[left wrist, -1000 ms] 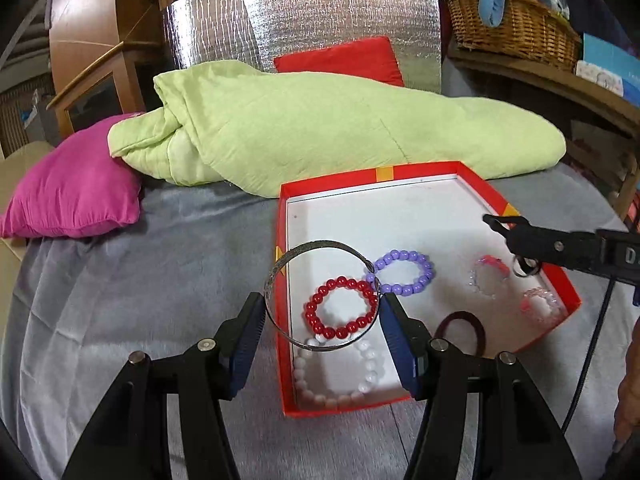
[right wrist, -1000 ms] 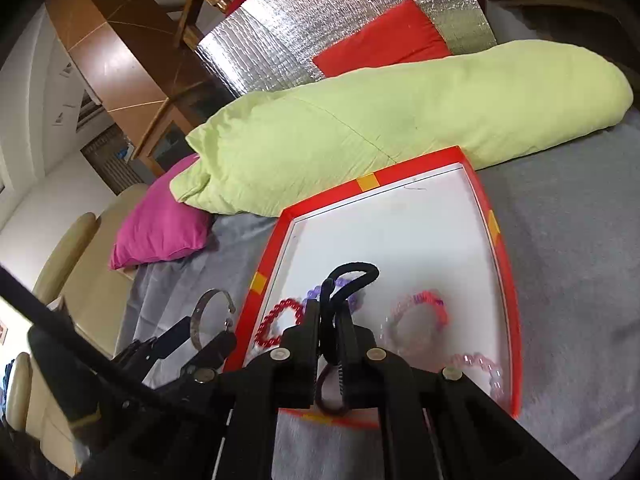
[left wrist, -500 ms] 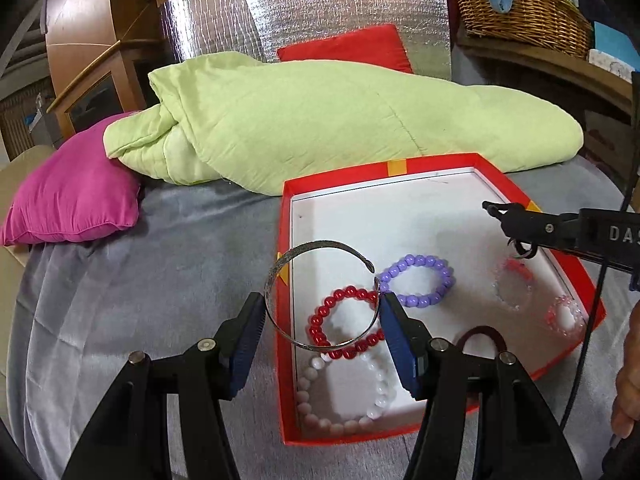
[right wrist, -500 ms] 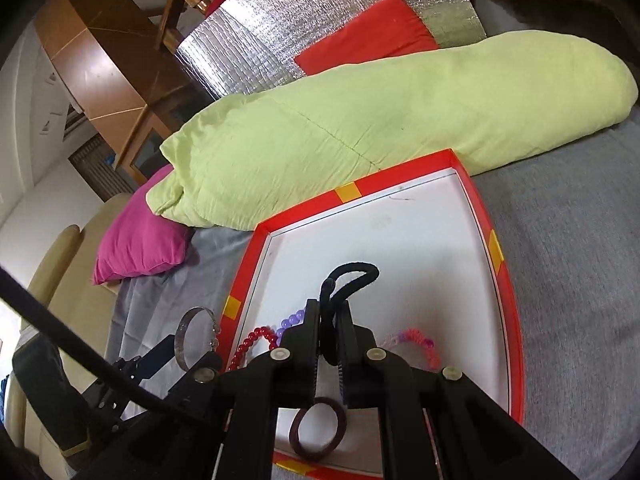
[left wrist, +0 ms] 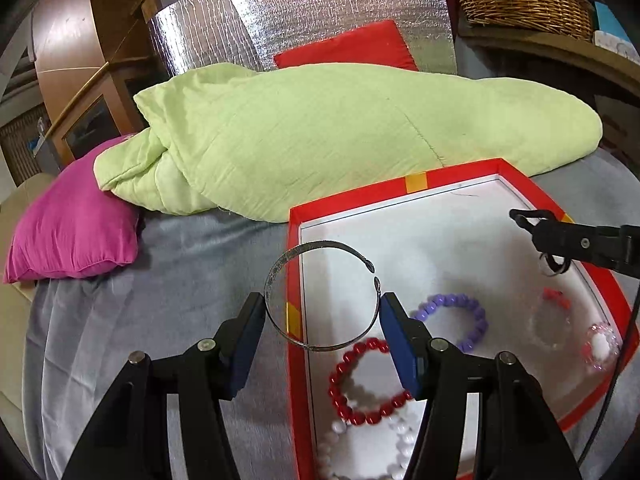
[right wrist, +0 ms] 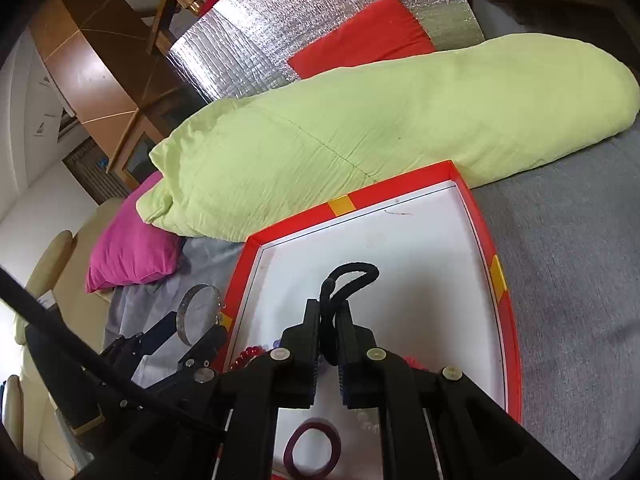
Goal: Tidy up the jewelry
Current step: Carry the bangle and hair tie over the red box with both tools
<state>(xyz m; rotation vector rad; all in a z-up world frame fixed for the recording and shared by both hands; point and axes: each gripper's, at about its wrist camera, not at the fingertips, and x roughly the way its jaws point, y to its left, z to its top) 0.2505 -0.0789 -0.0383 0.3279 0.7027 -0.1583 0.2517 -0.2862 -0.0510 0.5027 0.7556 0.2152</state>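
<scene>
The left gripper [left wrist: 322, 312] clasps a silver bangle [left wrist: 320, 294] above the red tray's [left wrist: 456, 178] left rim, over red beads [left wrist: 366, 386]. Only the right wrist view shows the right gripper [right wrist: 329, 328] pinching a black hair tie [right wrist: 352, 276], with a maroon band [right wrist: 312, 456] lying below

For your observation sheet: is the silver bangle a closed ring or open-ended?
Open-ended: the silver bangle, held between the left tongs, shows a gap on its right side.

Both wrist cameras look forward and down, close over the red tray [left wrist: 294, 240] [right wrist: 496, 276], their shared ground.
</scene>
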